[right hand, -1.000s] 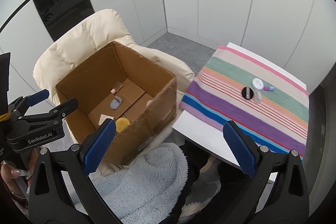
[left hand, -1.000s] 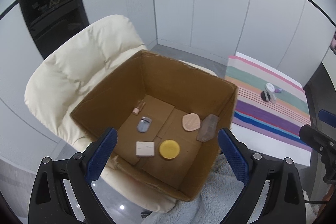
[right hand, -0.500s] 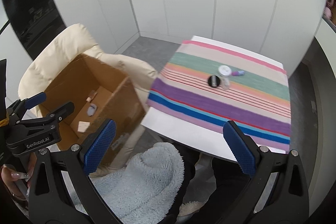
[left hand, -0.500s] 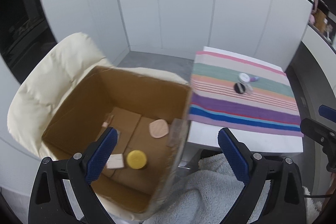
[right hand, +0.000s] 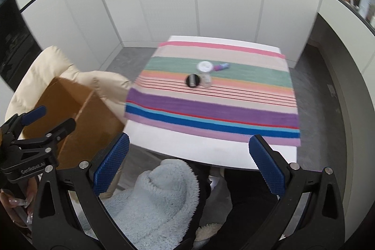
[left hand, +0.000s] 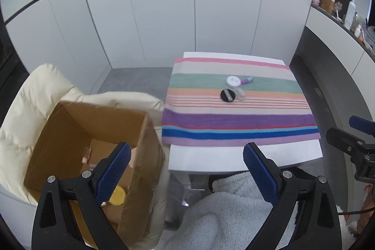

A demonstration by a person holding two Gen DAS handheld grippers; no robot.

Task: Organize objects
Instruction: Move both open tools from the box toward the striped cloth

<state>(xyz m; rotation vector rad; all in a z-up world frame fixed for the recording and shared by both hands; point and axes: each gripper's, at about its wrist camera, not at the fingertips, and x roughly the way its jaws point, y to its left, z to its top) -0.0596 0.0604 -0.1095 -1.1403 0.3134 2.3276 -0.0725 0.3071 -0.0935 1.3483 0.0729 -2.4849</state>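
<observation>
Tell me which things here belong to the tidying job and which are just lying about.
Job:
cardboard box
black disc
white jar
clear jar
purple tube
yellow disc

Lying about:
striped towel
cream armchair
fluffy blanket

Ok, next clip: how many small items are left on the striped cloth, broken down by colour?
White: 1, the round white jar.
Black: 1, the round black lid.
Clear: 1, the clear container touching the black lid.
Purple: 1, the small purple tube lying on its side.
Total: 4, all clustered on the striped cloth; both grippers are open and hold nothing.
</observation>
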